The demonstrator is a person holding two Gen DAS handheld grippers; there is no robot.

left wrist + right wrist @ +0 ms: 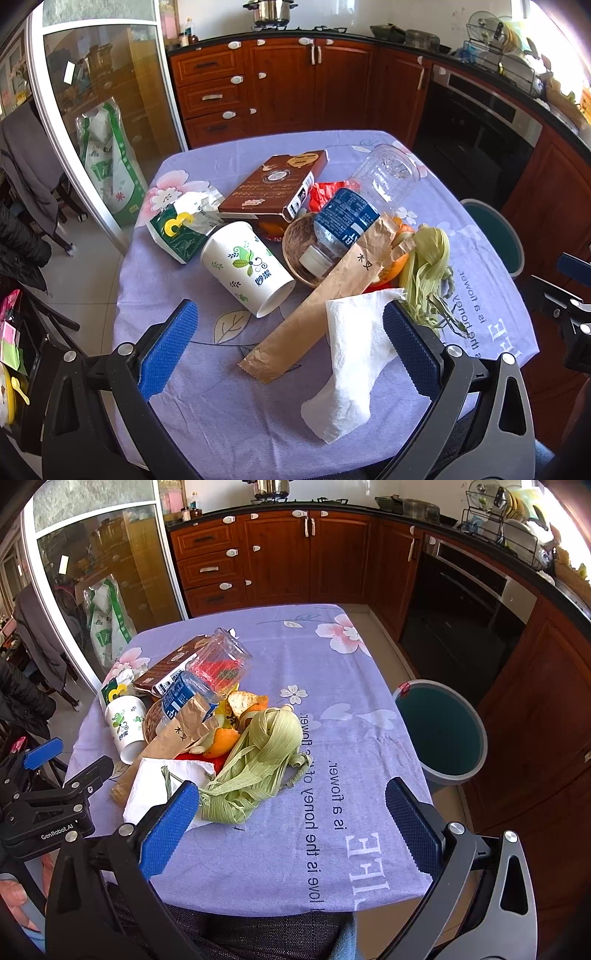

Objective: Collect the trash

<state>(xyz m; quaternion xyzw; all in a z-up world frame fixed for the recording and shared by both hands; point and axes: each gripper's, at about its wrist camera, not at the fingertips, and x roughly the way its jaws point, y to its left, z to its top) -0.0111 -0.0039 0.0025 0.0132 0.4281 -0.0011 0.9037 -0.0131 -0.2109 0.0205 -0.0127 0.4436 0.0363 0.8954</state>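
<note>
We are in a kitchen with red-brown cabinets (280,85), facing a table under a lilac flowered cloth (303,657). The trash sits heaped on the table's left half: a paper cup (245,267) on its side, a brown box (275,188), a clear jar (388,171) tipped over, a blue-labelled bottle (343,225) lying in a small basket (295,242), a long brown paper sleeve (325,299), a white napkin (351,365), orange peel (221,742) and pale green husks (258,760). A grey bin (441,731) stands on the floor just beside the table's right edge.

Mirrored print on the cloth reads "is a flower" and "the honey". The other tool's body, seen from the right wrist view, carries "GenRobot.AI".

Our left gripper (291,347) has its blue pads spread wide, the napkin and the sleeve's end lying between them; the right pad (410,347) seems to touch the napkin. Our right gripper (291,825) is equally spread over bare cloth, holding nothing, its left pad (168,829) in front of the napkin and husks.
</note>
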